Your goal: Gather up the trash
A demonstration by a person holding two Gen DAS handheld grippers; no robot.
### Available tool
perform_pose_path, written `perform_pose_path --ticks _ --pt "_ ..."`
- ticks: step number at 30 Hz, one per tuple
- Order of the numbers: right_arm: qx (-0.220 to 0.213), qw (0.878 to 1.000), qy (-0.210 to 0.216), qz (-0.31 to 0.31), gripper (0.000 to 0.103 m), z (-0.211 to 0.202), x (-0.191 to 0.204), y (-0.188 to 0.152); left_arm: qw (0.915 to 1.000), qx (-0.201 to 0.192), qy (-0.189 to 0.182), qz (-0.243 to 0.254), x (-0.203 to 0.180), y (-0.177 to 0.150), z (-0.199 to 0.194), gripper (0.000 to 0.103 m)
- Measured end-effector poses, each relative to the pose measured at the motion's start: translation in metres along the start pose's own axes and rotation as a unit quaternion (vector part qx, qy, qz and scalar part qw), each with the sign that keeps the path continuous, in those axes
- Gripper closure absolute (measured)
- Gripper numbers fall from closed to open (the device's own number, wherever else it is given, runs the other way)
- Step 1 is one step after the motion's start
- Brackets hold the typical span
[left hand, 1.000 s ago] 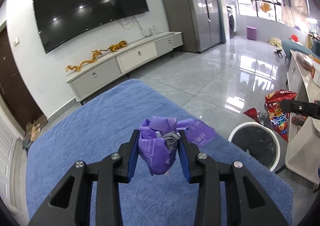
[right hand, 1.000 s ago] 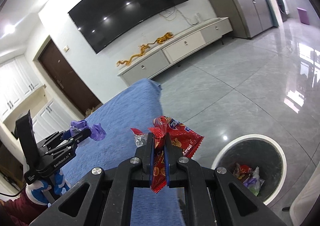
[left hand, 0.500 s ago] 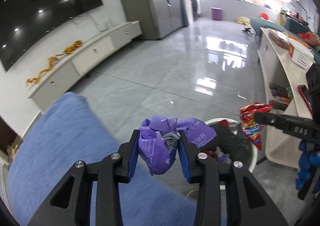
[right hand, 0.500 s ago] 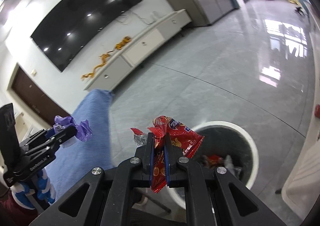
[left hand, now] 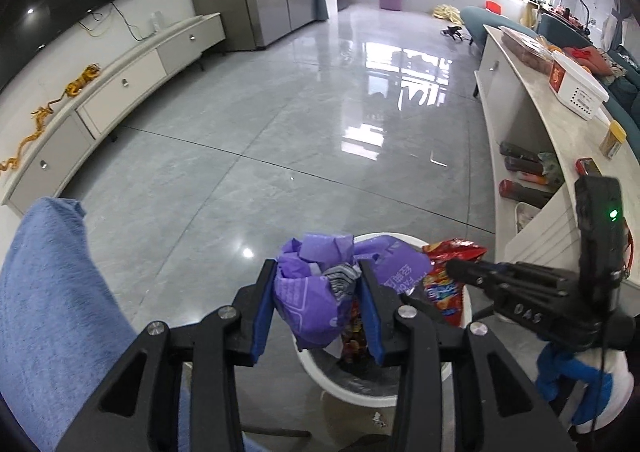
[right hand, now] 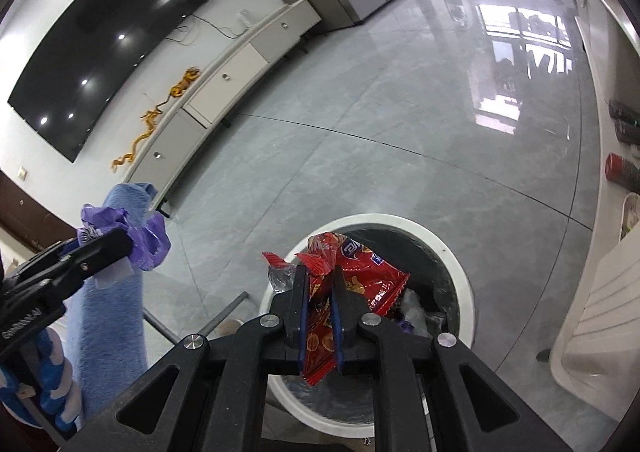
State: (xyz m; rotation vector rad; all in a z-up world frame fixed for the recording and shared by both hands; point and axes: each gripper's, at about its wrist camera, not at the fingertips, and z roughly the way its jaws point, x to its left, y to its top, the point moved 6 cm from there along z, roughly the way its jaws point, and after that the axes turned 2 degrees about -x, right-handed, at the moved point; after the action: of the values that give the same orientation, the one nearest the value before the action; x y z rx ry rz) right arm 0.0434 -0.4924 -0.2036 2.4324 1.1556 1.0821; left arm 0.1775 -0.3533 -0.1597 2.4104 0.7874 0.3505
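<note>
Trash is carried over the white bin for dropping: my left tongs, jaws opening, still pinch the crumpled purple bag, and my right tongs stay clamped on the red snack wrapper above its mouth.

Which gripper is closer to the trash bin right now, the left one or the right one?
Right, though not by much. The right gripper holds the red snack bag over the trash bin. The left gripper, with the purple bag, hangs nearer its rim.
</note>
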Motion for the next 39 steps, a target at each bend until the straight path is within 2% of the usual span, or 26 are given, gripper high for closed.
perform_pose_path --ticks 4,8,12,18,28,39 --pt "0.003 1.000 -0.011 0.009 0.090 0.002 -0.010 -0.002 0.9998 0.006 -0.018 -0.002 -0.009 0.005 0.007 0.062" --pt "0.003 1.000 -0.019 0.016 0.076 0.002 -0.016 -0.004 0.9997 0.008 -0.025 0.000 -0.014 0.006 0.011 0.059" --pt "0.003 1.000 -0.025 0.018 0.070 0.003 -0.019 -0.005 0.9996 0.009 -0.027 0.000 -0.015 0.005 0.012 0.055" --pt "0.001 0.999 -0.033 0.014 0.069 -0.001 -0.018 -0.005 0.9997 0.004 -0.025 -0.001 -0.014 0.007 0.009 0.055" --pt "-0.018 0.999 -0.046 0.001 0.062 -0.019 -0.007 0.003 0.9994 -0.027 -0.011 -0.020 -0.004 0.006 -0.014 0.055" --pt "-0.040 0.998 -0.049 -0.031 0.045 -0.039 0.027 0.009 0.9958 -0.070 0.014 -0.056 0.021 -0.006 -0.058 0.055"
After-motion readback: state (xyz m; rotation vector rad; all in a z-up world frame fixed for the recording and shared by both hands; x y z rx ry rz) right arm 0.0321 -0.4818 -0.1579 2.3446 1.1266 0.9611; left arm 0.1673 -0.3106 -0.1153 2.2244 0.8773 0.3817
